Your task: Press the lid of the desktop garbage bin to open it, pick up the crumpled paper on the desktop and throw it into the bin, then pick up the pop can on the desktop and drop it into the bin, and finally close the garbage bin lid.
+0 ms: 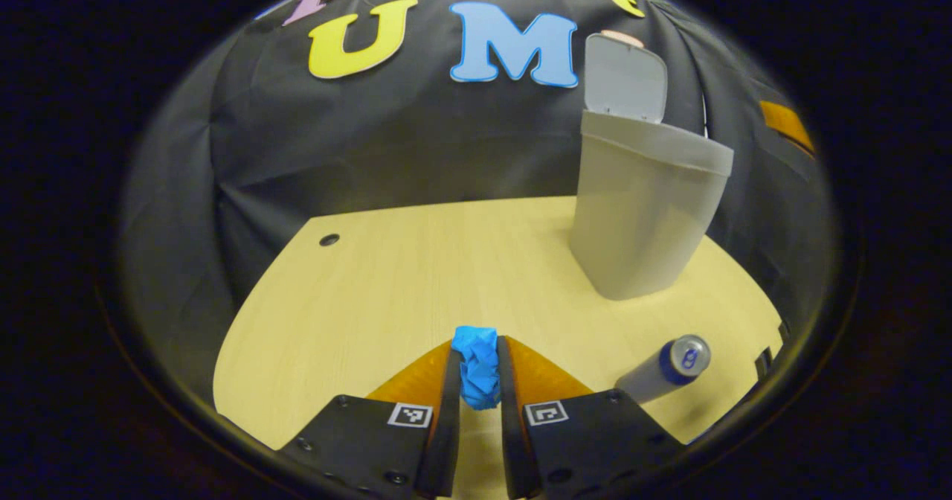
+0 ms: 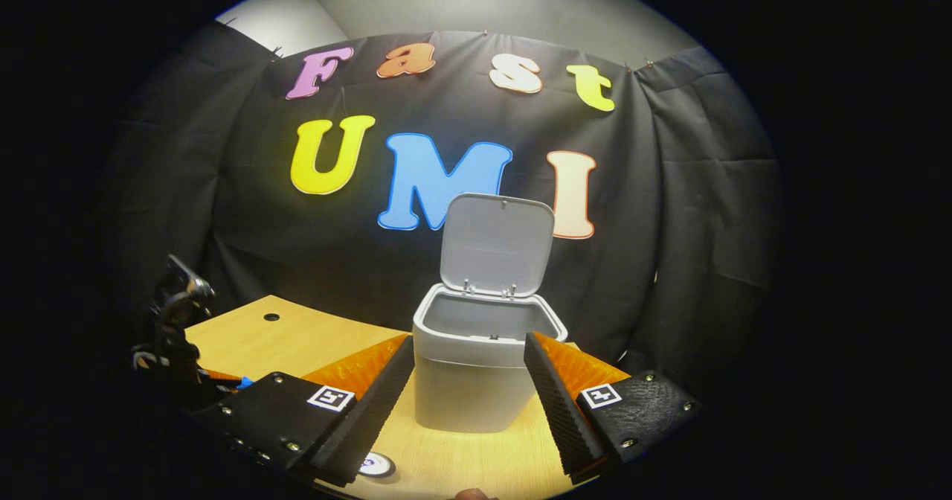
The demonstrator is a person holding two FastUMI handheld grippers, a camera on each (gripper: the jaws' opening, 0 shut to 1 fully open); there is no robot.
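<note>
In the left gripper view, my left gripper (image 1: 477,366) is shut on a crumpled blue paper ball (image 1: 476,366), held just above the light wooden desktop (image 1: 387,284). The grey garbage bin (image 1: 643,210) stands to the right and beyond, its lid (image 1: 625,77) raised. A pop can (image 1: 666,370) lies on its side at the right, its top facing me. In the right gripper view, my right gripper (image 2: 467,377) hangs open in front of the bin (image 2: 476,381), whose lid (image 2: 497,243) stands upright over the open mouth. The can's top (image 2: 375,464) peeks out below the left finger.
Black cloth walls the booth behind the desk. A small round hole (image 1: 329,239) sits near the desk's far left corner. At the left of the right gripper view, the other gripper's body (image 2: 175,329) is over the desk.
</note>
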